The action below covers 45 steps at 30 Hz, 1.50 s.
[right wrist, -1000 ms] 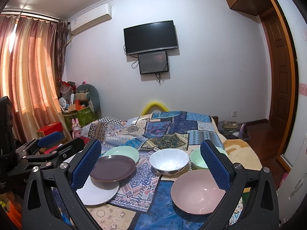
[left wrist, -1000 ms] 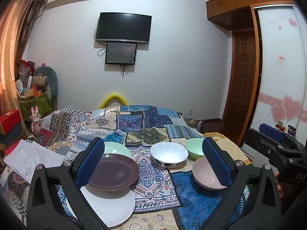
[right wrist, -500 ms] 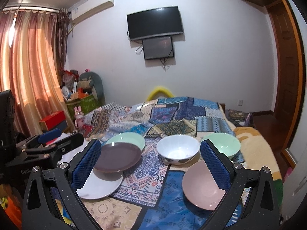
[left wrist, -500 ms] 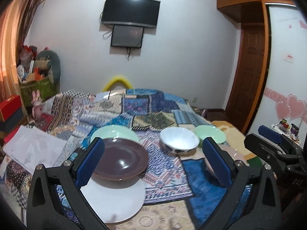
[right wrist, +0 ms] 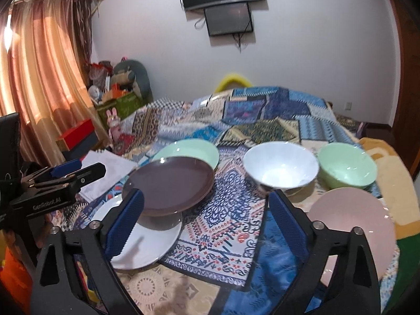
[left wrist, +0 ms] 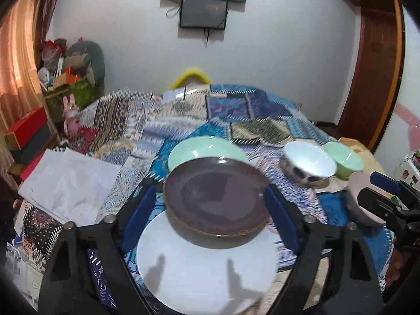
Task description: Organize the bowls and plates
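Note:
A purple plate (left wrist: 215,197) (right wrist: 170,183) lies partly over a white plate (left wrist: 204,270) (right wrist: 147,241) and the edge of a green plate (left wrist: 207,149) (right wrist: 189,149). To their right stand a white bowl (left wrist: 309,160) (right wrist: 281,168), a green bowl (left wrist: 344,157) (right wrist: 346,168) and a pink dish (right wrist: 351,223). My left gripper (left wrist: 210,210) (right wrist: 76,173) is open, a finger on either side of the purple plate in its view, touching nothing. My right gripper (right wrist: 206,210) (left wrist: 386,191) is open and empty, nearer the white bowl and pink dish.
The dishes sit on a patchwork quilt (right wrist: 262,115) over a bed. White paper sheets (left wrist: 65,183) lie at the left. A red box (left wrist: 29,128), toys and bags crowd the left wall by the curtain. A wooden door (left wrist: 378,78) stands at the right.
Both grippers have moved forward and tilted down toward the dishes, which now look larger. The left gripper has closed in on the purple plate. Both stay open and hold nothing.

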{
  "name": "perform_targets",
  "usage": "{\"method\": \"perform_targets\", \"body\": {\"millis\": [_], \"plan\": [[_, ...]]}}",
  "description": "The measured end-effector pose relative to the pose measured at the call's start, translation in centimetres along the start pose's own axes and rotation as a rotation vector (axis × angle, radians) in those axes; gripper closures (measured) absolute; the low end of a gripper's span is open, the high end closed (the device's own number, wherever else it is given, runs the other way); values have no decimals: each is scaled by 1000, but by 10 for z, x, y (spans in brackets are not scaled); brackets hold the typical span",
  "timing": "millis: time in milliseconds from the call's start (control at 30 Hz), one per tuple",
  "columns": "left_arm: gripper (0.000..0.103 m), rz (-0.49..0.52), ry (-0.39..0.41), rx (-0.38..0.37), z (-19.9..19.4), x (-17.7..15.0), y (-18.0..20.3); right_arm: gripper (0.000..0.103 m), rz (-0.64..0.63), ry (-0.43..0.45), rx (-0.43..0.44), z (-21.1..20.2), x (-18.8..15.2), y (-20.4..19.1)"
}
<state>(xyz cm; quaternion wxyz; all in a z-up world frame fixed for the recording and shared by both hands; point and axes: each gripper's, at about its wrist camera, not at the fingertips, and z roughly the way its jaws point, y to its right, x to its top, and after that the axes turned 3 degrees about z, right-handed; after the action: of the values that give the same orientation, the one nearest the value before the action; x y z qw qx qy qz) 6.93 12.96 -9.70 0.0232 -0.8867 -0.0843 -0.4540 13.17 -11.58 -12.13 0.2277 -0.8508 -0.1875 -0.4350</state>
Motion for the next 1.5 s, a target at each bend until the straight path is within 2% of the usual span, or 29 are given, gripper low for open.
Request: {"method": "perform_targets", "body": {"millis": [33, 100, 267, 500, 767, 833, 1200, 1267, 1367, 1500], "plan": [[27, -1, -25, -2, 10, -1, -6, 14, 1, -18, 4, 8, 0, -1], [39, -11, -62, -10, 22, -2, -16, 20, 1, -37, 11, 16, 1, -2], [50, -46, -154, -15, 56, -4, -43, 27, 1, -84, 21, 44, 4, -5], [57, -94, -268, -60, 106, -2, -69, 38, 30, -164, 22, 80, 9, 2], [67, -97, -342, -92, 139, 2, -79, 51, 38, -265, 11, 112, 14, 4], [67, -102, -354, -105, 145, 3, -80, 55, 51, -291, 21, 121, 14, 7], [72, -96, -422, -155, 166, -4, -79, 63, 72, -397, 34, 150, 8, 8], [72, -89, -421, -164, 168, -4, -77, 65, 73, -408, 41, 154, 8, 8], [72, -83, -420, -171, 169, -3, -77, 75, 79, -429, 68, 163, 6, 8], [72, -76, -423, -188, 170, -3, -78, 76, 106, -423, 81, 165, 6, 11]]}}
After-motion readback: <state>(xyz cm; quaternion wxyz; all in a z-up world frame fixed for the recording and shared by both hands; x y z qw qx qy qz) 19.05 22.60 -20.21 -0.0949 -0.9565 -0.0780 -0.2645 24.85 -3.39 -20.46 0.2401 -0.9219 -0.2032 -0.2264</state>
